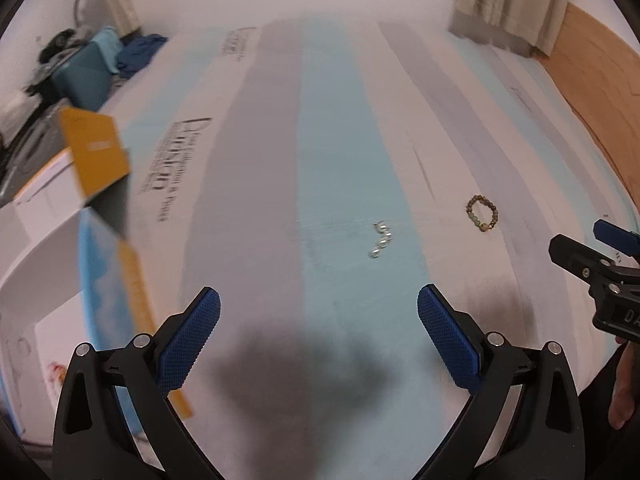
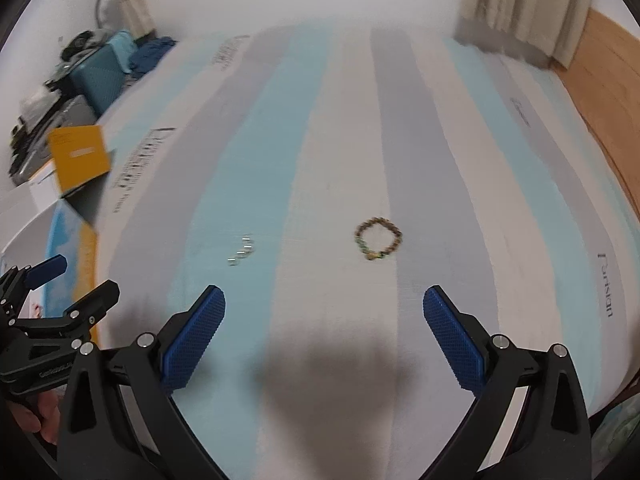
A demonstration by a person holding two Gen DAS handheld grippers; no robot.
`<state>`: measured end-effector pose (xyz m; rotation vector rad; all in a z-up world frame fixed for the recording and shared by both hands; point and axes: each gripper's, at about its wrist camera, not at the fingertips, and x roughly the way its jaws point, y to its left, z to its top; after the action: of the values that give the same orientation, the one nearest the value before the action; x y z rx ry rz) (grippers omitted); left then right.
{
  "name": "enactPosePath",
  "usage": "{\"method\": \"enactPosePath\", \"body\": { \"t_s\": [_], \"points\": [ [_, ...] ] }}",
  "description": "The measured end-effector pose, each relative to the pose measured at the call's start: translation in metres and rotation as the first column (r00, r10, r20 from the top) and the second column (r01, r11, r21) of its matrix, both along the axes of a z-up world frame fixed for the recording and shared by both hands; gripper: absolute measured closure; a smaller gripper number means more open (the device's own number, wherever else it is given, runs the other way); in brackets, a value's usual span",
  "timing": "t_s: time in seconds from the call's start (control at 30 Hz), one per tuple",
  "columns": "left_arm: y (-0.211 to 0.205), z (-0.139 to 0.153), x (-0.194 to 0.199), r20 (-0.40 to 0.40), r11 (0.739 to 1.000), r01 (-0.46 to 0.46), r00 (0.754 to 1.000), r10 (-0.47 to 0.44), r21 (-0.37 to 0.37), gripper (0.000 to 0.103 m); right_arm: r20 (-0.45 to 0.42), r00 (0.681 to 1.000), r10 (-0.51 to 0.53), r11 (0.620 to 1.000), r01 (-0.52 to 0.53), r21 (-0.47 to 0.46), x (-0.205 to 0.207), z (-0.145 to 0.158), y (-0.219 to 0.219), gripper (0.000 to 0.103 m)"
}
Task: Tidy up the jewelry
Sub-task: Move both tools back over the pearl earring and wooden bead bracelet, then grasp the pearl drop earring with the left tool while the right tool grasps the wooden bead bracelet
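Far left, off the striped surface: a yellow-orange card [image 1: 96,152] propped at a tilt on a white box [image 1: 36,236], with blue fabric and dark clutter behind it. Both views are motion-blurred.

Left tool [image 1: 319,332]: jaws spread wide, blue textured pads [image 1: 192,336] well apart, nothing between them. It hangs over the striped cloth [image 1: 248,184] (grey, pale blue and white bands, printed lettering on the left side); I cannot tell whether the surface beneath is a bed or a bench. Its shadow falls on the cloth directly under it. The pads touch neither piece of jewelry.

Small silver beaded piece [image 1: 381,240]: lies loose on the pale blue band, ahead of the left tool and nearer its right pad. In the right wrist view the same piece [image 2: 242,255] sits ahead and to the left of the right tool.

Brown beaded bracelet [image 2: 377,239]: a closed loop lying flat where a white band meets a grey one, ahead of the right tool and roughly centred between its pads. It lies apart from the silver piece, to its right.

Right tool [image 2: 324,334]: jaws equally wide open, empty, touching nothing; its shadow is on the cloth below. From the left wrist view only its tip [image 1: 592,260] shows at the right edge.

Far right: wood floor [image 2: 616,92] and a cream curtain [image 2: 516,4].
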<state>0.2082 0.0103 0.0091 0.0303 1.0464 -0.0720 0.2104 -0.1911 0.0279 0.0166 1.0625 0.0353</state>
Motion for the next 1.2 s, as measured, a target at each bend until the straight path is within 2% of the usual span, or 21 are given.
{"method": "enactPosePath", "body": {
  "t_s": [0.13, 0.3, 0.67, 0.87, 0.97, 1.1, 1.2],
  "points": [
    [-0.019, -0.025, 0.029, -0.038, 0.998, 0.056, 0.998, -0.057, -0.019, 0.006, -0.064, 0.997, -0.034, 0.999, 0.036, 0.025, 0.027, -0.028, -0.022, 0.008],
    [-0.034, -0.049, 0.060, -0.076, 0.996, 0.077, 0.994, -0.080, -0.037, 0.006, -0.137, 0.988, -0.067, 0.996, 0.074, 0.045, 0.064, -0.058, -0.047, 0.008],
    [-0.061, -0.094, 0.105, -0.122, 0.990, 0.134, 0.983, -0.139, -0.044, 0.007, -0.202, 0.976, -0.083, 0.993, 0.099, 0.067, 0.112, -0.110, -0.055, 0.008],
    [-0.062, -0.122, 0.122, -0.172, 0.989, 0.146, 0.974, -0.150, -0.034, 0.009, -0.241, 0.966, -0.096, 0.992, 0.114, 0.060, 0.132, -0.134, -0.051, 0.011],
    [-0.063, -0.132, 0.124, -0.189, 0.987, 0.156, 0.969, -0.160, -0.036, 0.015, -0.269, 0.956, -0.114, 0.989, 0.136, 0.063, 0.139, -0.149, -0.052, 0.014],
    [-0.064, -0.142, 0.122, -0.178, 0.982, 0.185, 0.966, -0.189, -0.034, 0.016, -0.278, 0.952, -0.125, 0.988, 0.145, 0.055, 0.141, -0.162, -0.052, 0.015],
    [-0.060, -0.142, 0.122, -0.169, 0.981, 0.182, 0.967, -0.190, -0.061, 0.023, -0.258, 0.957, -0.135, 0.988, 0.150, 0.039, 0.139, -0.163, -0.051, 0.022]
  ]
}}
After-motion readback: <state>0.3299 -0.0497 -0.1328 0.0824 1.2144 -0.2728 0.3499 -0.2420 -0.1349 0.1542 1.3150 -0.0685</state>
